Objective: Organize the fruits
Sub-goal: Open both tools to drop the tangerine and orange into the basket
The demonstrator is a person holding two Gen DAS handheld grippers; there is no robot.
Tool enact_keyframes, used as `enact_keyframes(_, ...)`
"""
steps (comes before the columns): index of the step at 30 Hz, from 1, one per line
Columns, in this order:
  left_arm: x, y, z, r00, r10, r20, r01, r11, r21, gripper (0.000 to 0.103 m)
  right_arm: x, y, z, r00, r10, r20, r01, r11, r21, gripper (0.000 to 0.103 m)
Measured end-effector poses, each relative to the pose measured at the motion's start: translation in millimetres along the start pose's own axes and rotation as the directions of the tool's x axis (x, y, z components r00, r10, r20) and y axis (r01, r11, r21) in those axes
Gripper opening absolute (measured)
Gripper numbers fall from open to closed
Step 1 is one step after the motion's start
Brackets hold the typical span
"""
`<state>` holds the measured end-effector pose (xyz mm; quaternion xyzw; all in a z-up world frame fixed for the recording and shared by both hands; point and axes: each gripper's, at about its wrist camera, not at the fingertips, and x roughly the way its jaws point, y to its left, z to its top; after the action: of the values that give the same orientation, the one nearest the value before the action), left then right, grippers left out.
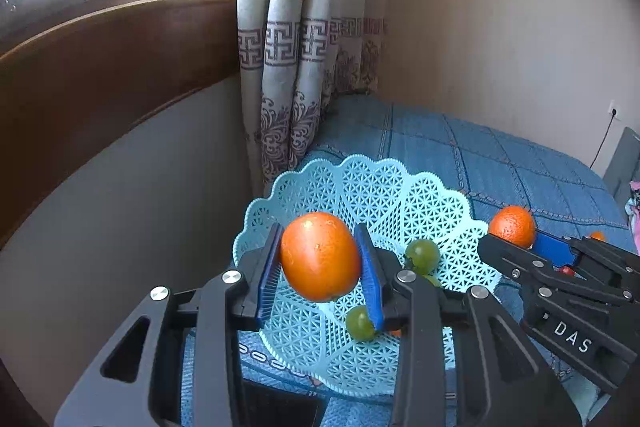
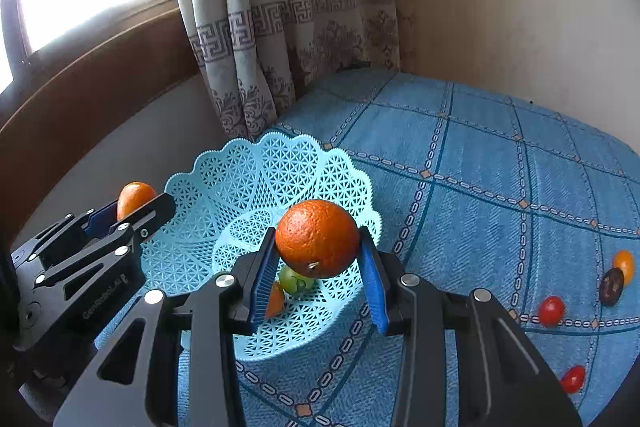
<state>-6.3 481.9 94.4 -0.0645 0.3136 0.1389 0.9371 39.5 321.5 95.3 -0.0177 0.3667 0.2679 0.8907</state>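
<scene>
Blue quilted bedspread [image 2: 500, 167] carries a pale-blue lattice plastic basket [image 2: 248, 179] near its curtain-side edge. Left gripper [image 1: 320, 259] and right gripper [image 2: 318, 247] each clamp a round orange [image 1: 320, 255] [image 2: 316, 237] over it; next, probably lower and release.

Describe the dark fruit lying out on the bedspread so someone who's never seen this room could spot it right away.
Start at the light blue lattice basket on the blue checked bedspread, then look far to its right. There, beside a small orange fruit and above a red cherry tomato, lies the dark fruit: the only brownish-black piece there.
</scene>
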Motion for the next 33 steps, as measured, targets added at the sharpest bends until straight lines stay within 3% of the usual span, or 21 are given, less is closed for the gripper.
enact_keyframes(22,26.9,9.5,-6.8,0.997,0.013,-0.072,-0.014,1.0,-0.013,0.037,33.0,10.1,-10.8,0.998,-0.007,-0.065,0.005,1.0,-0.028,0.04)
enact_keyframes(23,26.6,9.5,-6.9,0.997,0.011,-0.072,-0.012,1.0,-0.013,0.038,33.2,10.5,-10.4,0.998,-0.007,-0.066,0.006,1.0,-0.027,0.04)
enact_keyframes(25,25.4,9.9,-6.3,0.998,0.007,-0.067,-0.008,1.0,-0.018,0.051,33.1,10.1,-10.3,0.998,-0.01,-0.066,0.009,1.0,-0.023,0.04)
enact_keyframes(26,24.3,10.5,-5.8,0.998,0.007,-0.061,-0.008,1.0,-0.023,0.064,33.3,10.0,-10.2,0.998,-0.01,-0.067,0.009,1.0,-0.021,0.04)
enact_keyframes(27,22.1,11.4,-5.3,0.999,0.012,-0.052,-0.013,0.999,-0.03,0.069,32.4,10.4,-10.1,0.998,-0.008,-0.063,0.006,1.0,-0.021,0.041)
enact_keyframes(30,21.0,17.4,-3.7,0.998,0.013,-0.059,-0.016,0.998,-0.061,0.075,27.9,8.7,-9.3,0.999,-0.018,-0.042,0.018,1.0,-0.008,0.056)
enact_keyframes(33,21.4,22.6,-3.4,0.998,0.023,-0.063,-0.028,0.996,-0.082,0.077,22.2,7.4,-8.9,1.0,-0.022,-0.021,0.022,1.0,-0.002,0.057)
